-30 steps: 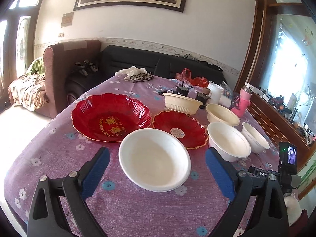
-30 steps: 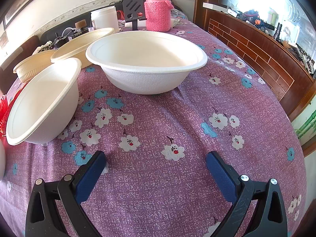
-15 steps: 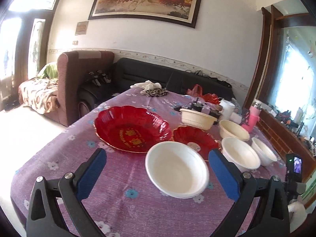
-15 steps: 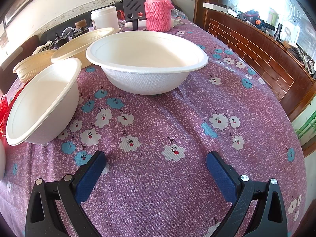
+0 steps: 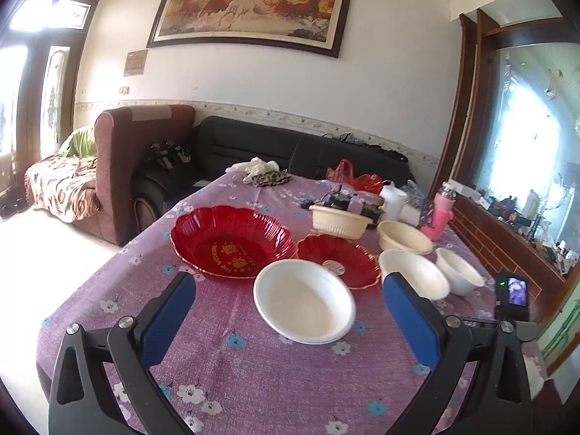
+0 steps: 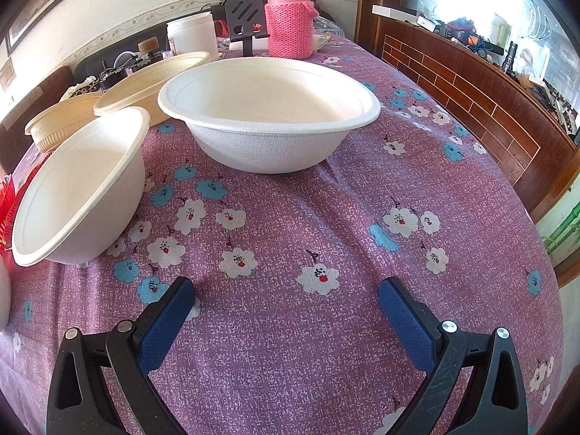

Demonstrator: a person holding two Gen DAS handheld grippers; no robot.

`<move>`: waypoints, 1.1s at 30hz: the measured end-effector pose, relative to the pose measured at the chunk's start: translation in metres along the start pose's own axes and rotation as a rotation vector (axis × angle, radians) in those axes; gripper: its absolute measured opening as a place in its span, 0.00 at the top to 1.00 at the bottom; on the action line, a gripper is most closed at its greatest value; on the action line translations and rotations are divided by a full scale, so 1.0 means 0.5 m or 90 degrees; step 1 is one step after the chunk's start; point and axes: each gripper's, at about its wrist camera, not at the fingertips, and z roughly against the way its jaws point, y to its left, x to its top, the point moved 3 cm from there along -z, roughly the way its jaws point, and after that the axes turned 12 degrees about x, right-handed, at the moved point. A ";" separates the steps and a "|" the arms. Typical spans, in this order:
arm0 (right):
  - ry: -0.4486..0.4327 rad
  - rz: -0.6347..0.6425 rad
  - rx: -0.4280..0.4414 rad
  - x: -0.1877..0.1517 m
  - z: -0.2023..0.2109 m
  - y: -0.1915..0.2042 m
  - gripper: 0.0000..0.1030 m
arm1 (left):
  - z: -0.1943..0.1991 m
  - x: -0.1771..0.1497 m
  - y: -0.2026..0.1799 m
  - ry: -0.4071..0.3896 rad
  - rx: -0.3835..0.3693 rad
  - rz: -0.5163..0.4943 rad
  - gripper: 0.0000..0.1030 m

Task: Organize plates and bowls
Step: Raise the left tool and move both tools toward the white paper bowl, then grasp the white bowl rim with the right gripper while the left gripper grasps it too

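Hovering above the near end of the table [image 5: 119, 290], the left gripper [image 5: 286, 302] is sitting wide open w/ nothing between its blue pads. In the left wrist view, the nearest white bowl [image 5: 304, 301] is lying just ahead, framed between the fingers but not touching them. Behind it are sitting the big red plate [image 5: 232, 246] and small red plate [image 5: 339, 259], side by side, rims nearly touching. Two more white bowls are sitting further right, w/ cream bowls behind.

Judging the step: the person is probably lining up for a rim grab on that nearest bowl. Doing it well is meaning coming in low, one pad inside the wall, one outside, squeezing gently since the bowl is looking thin and light.

In the right wrist view, the right gripper [image 6: 286, 302] is also gaping fully, holding nothing, hanging low over bare tablecloth. A wide white bowl [image 6: 268, 116] is sitting straight ahead, well apart from the pads; another white bowl [image 6: 79, 185] is sitting to the left. A pink flask [image 6: 289, 18] is standing behind, so any reach is needing to stop short of it.
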 end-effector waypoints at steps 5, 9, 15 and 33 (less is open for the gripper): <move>0.000 0.000 -0.001 0.001 0.000 0.001 0.01 | 0.082 0.034 0.013 -0.063 0.003 -0.009 0.00; 0.001 0.001 -0.002 0.001 -0.001 0.002 0.01 | 0.121 0.083 0.031 -0.103 0.007 -0.002 0.00; 0.012 0.003 0.001 0.006 -0.002 0.000 0.01 | 0.102 0.148 0.020 -0.101 -0.016 0.019 0.00; -0.039 -0.020 0.223 0.072 0.048 0.127 0.11 | -0.344 0.082 -0.264 0.283 -0.147 -0.047 0.03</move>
